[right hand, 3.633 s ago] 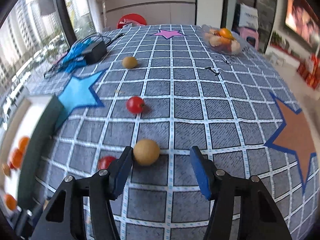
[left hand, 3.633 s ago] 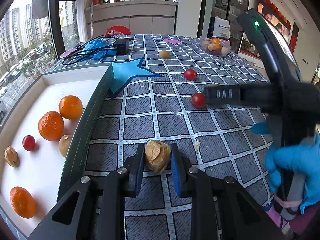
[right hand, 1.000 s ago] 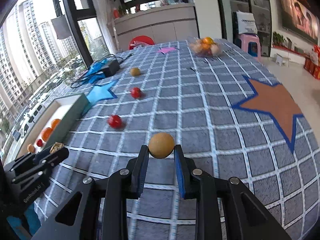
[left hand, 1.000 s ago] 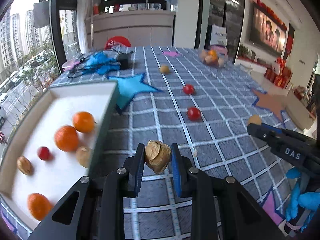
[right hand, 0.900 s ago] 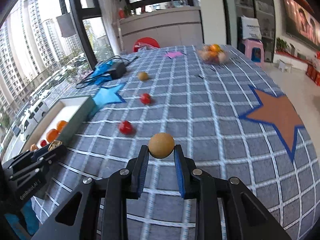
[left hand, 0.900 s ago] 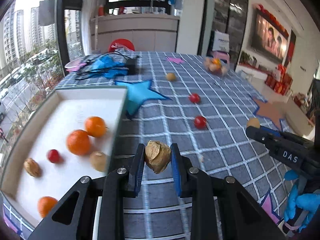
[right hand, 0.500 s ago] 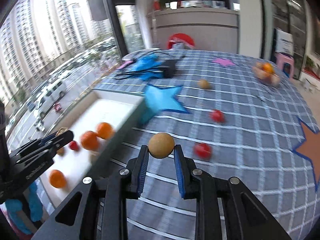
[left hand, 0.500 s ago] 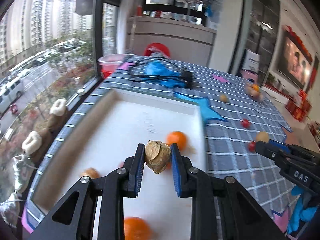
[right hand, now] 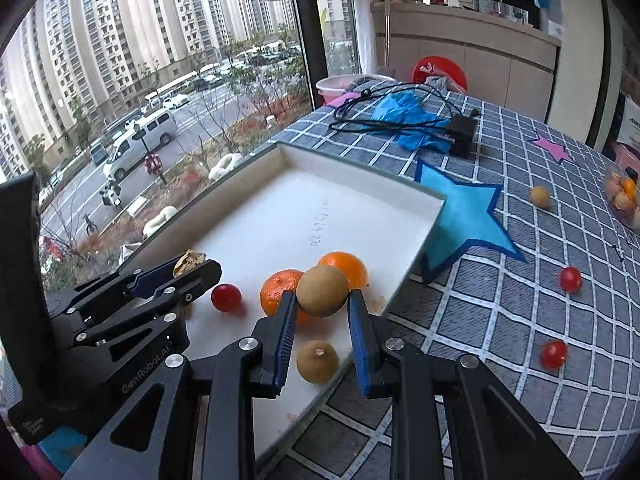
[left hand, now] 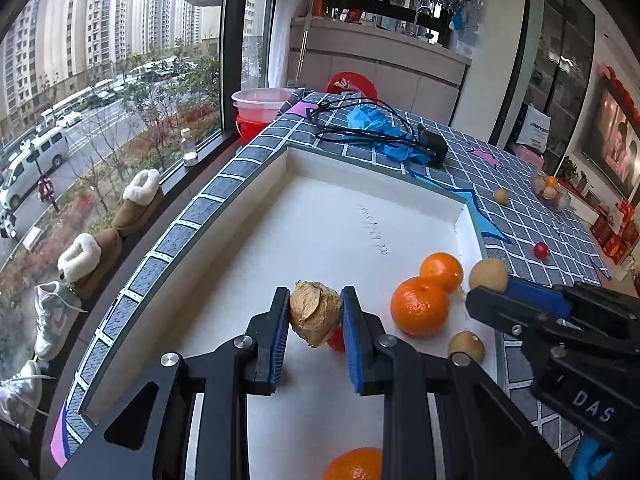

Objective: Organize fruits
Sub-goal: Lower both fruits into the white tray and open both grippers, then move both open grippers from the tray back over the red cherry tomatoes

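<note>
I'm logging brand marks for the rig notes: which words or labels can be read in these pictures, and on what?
"DAS": right gripper body, left wrist view.
"GenRobot.AI": left gripper body, right wrist view.
Faint marks on the white tray floor: unreadable.
White bag print: too small to read.

A black charger (right hand: 462, 132) with its cable (right hand: 384, 96) lies on blue gloves (right hand: 408, 118) near the table's far edge. Fluffy boots (left hand: 138, 200) and sneakers (left hand: 54, 316) sit by the window.
</note>
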A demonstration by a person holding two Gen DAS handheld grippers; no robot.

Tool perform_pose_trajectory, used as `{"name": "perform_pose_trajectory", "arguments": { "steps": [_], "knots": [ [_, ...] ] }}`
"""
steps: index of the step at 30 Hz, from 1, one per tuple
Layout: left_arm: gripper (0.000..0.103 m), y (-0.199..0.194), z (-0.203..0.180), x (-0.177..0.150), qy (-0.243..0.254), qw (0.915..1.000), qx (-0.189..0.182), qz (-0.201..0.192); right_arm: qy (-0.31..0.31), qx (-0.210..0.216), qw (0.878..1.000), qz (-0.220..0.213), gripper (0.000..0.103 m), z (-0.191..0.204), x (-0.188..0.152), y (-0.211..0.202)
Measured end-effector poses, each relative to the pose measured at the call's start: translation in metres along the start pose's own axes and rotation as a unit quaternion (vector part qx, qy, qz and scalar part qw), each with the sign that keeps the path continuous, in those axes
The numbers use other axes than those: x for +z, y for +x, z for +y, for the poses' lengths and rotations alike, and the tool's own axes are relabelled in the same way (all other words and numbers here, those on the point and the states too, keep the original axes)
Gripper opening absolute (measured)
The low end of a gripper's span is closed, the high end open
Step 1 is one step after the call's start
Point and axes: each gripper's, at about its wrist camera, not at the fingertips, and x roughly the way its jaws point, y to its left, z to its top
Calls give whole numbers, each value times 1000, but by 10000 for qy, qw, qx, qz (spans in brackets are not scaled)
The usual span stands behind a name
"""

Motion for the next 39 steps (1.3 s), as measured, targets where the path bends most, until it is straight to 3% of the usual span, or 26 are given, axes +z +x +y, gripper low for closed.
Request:
{"name": "perform_pose_trajectory", "arguments": {
  "steps": [3,6,7,9,10,11,14,18,23,27,33,39],
  "knots": [
    [32,1,0,0,-10,10000,-18,31,13,16,10000,94,27,-1,-1,3],
    [58,-2,2,-1,-59,10000,7,15,52,71,9999,125,28,-3,-1,4],
    [75,-5,2,-1,-88,10000,15,-35,60,86,9999,130,39,-4,-1,3],
    [79,-10,5,0,-183,9994,206,-192,128,-20,9999,54,68,-7,0,0],
    [81,-11,7,0,-195,9991,289,-232,211,0,9998,-39,92,-12,1,-4],
    [82,-10,8,1,-189,9992,278,-193,271,16,9996,-109,103,-15,0,-8],
    [82,-7,8,-2,-225,9995,204,-46,446,-45,9987,-235,103,-26,1,-15],
    [82,-15,-9,-5,-43,9998,88,-149,749,-270,9967,-161,103,-50,0,-21],
    [83,-38,-51,-11,551,9967,-359,-483,1297,-576,9899,18,103,-99,-4,-28],
    [83,-52,-94,-29,1140,9878,-880,-583,1622,-938,9822,132,103,-135,-12,-33],
    [84,-51,-141,-57,1725,9747,-1361,-414,2101,-1401,9666,434,103,-186,-30,-26],
    [84,-31,-165,-69,1888,9726,-1353,-123,2364,-1598,9577,364,103,-216,-34,-24]
  ]
}}
